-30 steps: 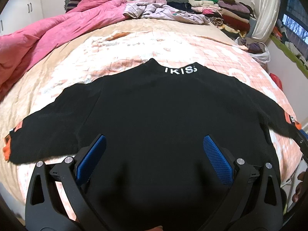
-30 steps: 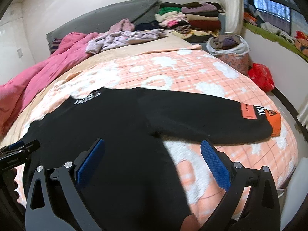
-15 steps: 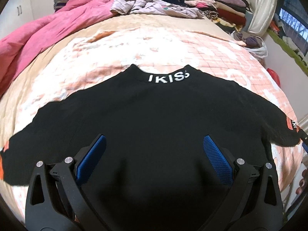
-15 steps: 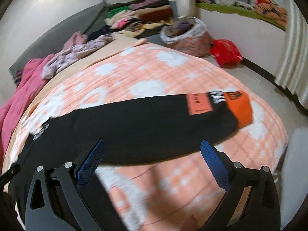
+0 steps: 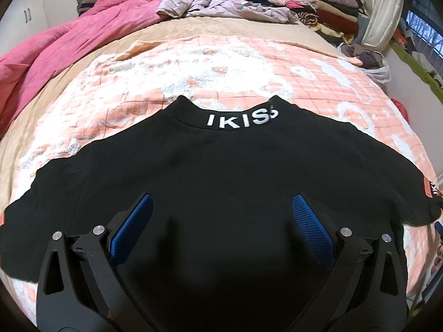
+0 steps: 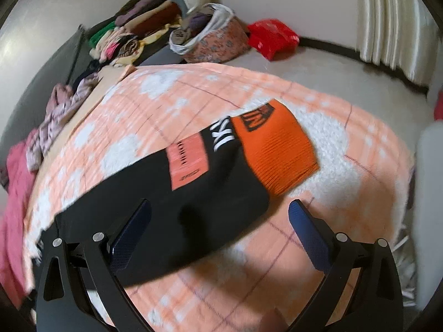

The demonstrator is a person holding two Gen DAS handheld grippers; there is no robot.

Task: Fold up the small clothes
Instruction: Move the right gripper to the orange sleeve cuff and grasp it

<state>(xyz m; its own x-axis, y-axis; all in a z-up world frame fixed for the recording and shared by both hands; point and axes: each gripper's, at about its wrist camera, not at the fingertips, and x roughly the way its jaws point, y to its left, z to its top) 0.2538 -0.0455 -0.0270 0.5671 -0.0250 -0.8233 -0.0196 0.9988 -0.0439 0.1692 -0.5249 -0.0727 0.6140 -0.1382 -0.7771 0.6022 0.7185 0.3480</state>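
Note:
A black sweatshirt (image 5: 227, 166) lies flat on the bed with both sleeves spread out, and its collar lettering (image 5: 242, 117) faces away from me. My left gripper (image 5: 221, 215) is open and empty above the sweatshirt's body. My right gripper (image 6: 220, 215) is open and empty just above the right sleeve (image 6: 193, 215), close to its orange cuff (image 6: 277, 152). The right wrist view is blurred by motion.
The bed has an orange and white checked blanket (image 5: 221, 63). A pink quilt (image 5: 69, 33) lies at the far left. Loose clothes (image 5: 221, 8) and a folded stack (image 5: 318, 8) lie at the head. A cloth-filled basket (image 6: 210, 38) and a red bag (image 6: 272, 37) sit on the floor.
My right gripper has swung right along the sleeve and come close over its orange cuff. My left gripper has moved a little forward over the sweatshirt's body.

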